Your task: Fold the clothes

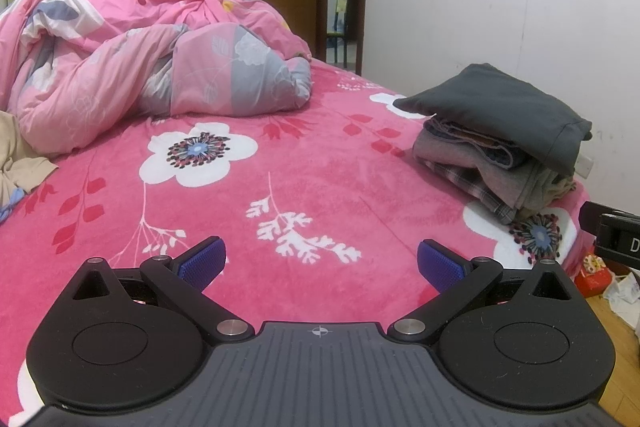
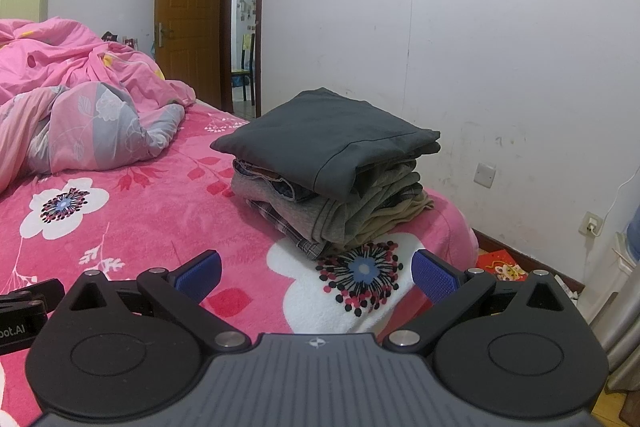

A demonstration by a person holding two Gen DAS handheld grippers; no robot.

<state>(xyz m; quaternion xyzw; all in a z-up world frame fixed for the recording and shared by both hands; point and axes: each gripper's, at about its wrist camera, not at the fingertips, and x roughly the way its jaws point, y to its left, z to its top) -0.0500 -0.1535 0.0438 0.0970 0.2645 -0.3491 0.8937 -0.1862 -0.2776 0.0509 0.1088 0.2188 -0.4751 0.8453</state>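
A stack of folded clothes sits near the bed's right edge, with a dark grey folded garment on top. My left gripper is open over the pink floral bedsheet, well short of the stack and to its left, nothing between its blue pads. My right gripper is also open and empty, just in front of the stack. An unfolded beige garment lies at the left edge of the left wrist view.
A crumpled pink quilt fills the bed's far left. A white wall runs close behind the stack. An open wooden door stands beyond. Red packaging and clutter lie on the floor to the right of the bed.
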